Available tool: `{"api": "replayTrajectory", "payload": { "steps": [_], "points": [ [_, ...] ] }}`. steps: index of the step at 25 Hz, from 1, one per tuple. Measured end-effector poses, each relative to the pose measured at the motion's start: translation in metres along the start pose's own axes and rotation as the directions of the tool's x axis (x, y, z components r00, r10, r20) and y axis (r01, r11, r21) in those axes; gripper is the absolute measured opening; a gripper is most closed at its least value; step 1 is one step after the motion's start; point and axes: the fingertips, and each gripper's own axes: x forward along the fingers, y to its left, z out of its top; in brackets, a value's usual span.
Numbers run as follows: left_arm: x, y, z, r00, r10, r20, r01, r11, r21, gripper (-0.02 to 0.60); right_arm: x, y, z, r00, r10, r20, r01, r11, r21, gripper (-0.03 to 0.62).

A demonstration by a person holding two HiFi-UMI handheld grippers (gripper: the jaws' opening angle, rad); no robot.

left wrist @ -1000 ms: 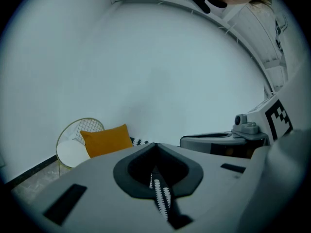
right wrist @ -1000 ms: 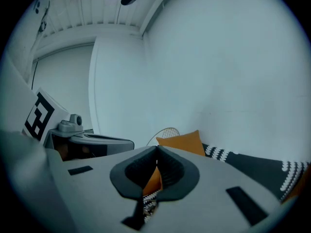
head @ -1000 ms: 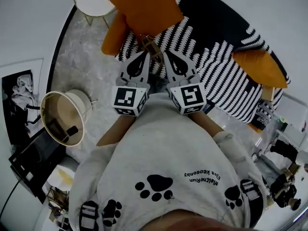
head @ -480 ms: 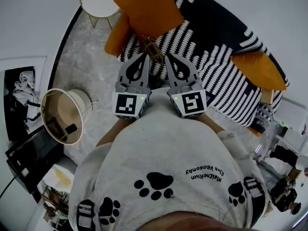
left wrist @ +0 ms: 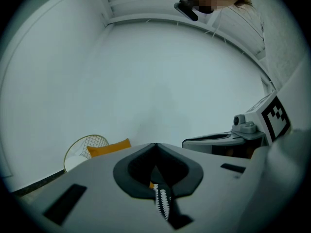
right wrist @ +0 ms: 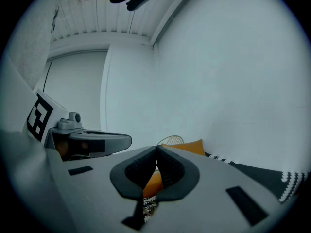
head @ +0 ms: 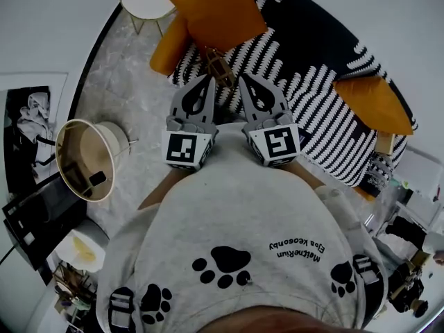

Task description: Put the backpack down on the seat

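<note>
Progress is judged to be close to complete, though only with caution. No backpack is gripped: the left gripper (head: 208, 80) is pressed together on nothing, and the right gripper (head: 243, 79) is likewise closed tip to tip with nothing pinched, only orange cloth being seen through the hollow behind its pads. The backpack (head: 211, 12) is taken to be the large orange piece below which a brown buckled strap (head: 218, 68) is seen. It lies on one end of the striped seat (head: 326, 116), just beyond both sets of tips and untouched by them. Whether it is a bag or a cushion cannot be settled from these views. If the reading is right, the setting-down is done and only a withdrawal is left.

Two grippers are counted, each with one marker cube (head: 187, 149). Three orange pieces are counted: the supposed backpack, one cushion (head: 166, 50) beside it and another cushion (head: 374, 99) at the seat's other end. One seat, one round white side table (head: 142, 2) and one cream lamp shade (head: 87, 168) are counted.
</note>
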Motion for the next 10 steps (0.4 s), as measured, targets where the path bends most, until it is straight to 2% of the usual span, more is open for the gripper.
{"api": "replayTrajectory", "payload": {
  "steps": [6,10],
  "points": [
    [0.000,-0.007,-0.007,1.000,0.006,-0.008,-0.006,1.000,0.000,0.020,-0.003,-0.001,-0.007,1.000,0.026,-0.009,-0.026,1.000,0.005,0.032],
    [0.004,-0.018,-0.008,1.000,0.002,-0.009,-0.002,1.000,0.004,0.020,-0.011,-0.010,-0.014,0.998,0.038,-0.051,-0.038,0.999,-0.006,0.032]
  ]
}}
